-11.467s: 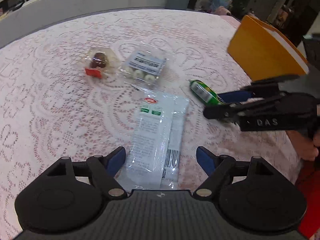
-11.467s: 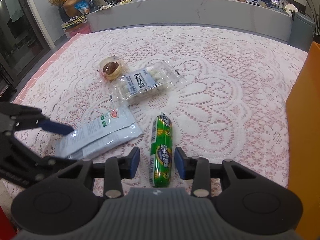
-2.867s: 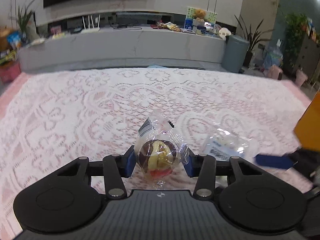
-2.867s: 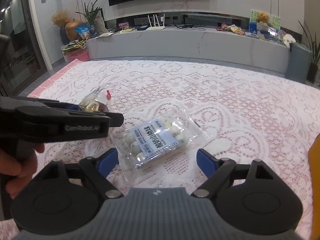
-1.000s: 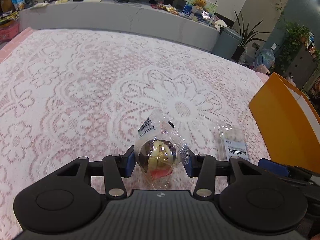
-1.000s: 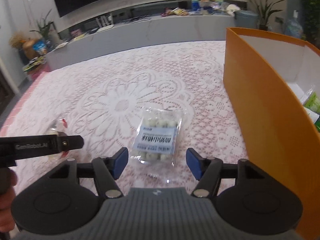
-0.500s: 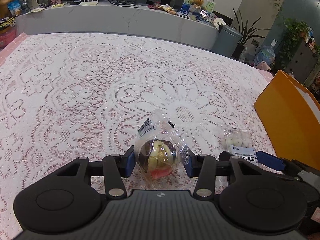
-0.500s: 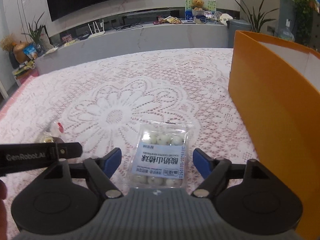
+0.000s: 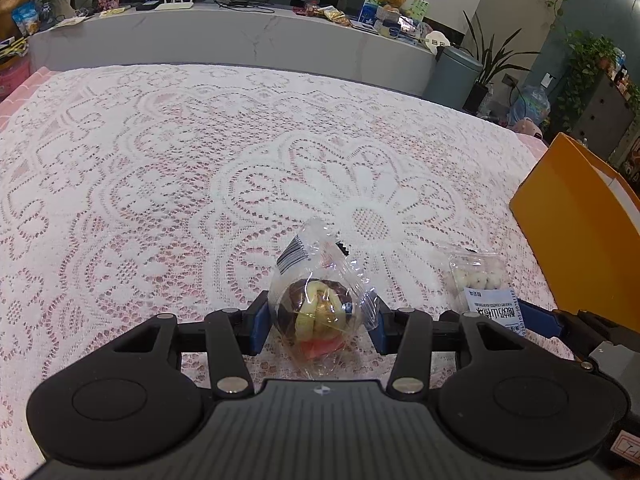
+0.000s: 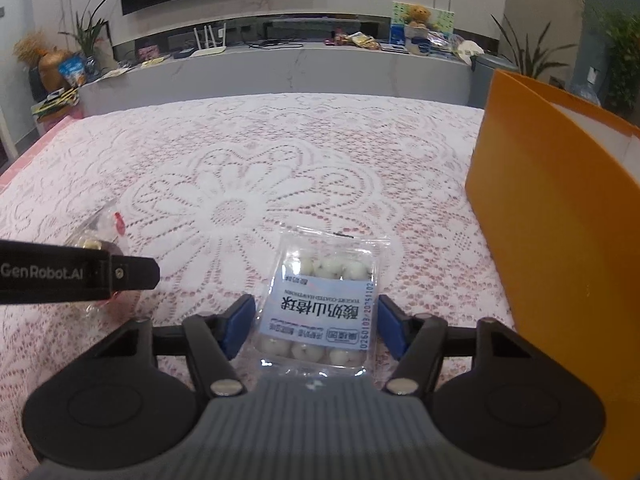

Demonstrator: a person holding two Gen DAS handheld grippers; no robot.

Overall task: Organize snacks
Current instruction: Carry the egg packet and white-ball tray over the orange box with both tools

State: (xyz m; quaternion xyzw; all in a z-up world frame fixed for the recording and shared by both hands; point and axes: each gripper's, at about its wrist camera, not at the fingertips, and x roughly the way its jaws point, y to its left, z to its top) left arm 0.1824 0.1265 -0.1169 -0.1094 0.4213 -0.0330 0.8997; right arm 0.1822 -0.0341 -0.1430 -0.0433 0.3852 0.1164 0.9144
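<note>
A round brown and yellow snack in a clear wrapper (image 9: pixel 314 308) sits between the blue pads of my left gripper (image 9: pixel 318 322), which is shut on it just above the lace tablecloth (image 9: pixel 200 200). The same wrapped snack (image 10: pixel 105 229) shows behind the left finger (image 10: pixel 80 272) in the right wrist view. A clear pack of white balls with a pale blue label (image 10: pixel 324 300) lies on the cloth between the jaws of my right gripper (image 10: pixel 316 322). Those jaws are closing and the pads touch the pack's side edges. The pack (image 9: pixel 478 280) lies to the right in the left wrist view.
A tall orange box (image 10: pixel 560 260) stands at the right on the table, its open top edge showing a white inside; the same orange box (image 9: pixel 580 220) shows in the left wrist view. A grey counter (image 10: pixel 304 64) and a bin (image 9: pixel 452 72) lie beyond the table.
My right gripper slid forward and down over the pack of white balls; its jaws widened, then narrowed onto the pack's sides. The left gripper kept its hold and barely moved.
</note>
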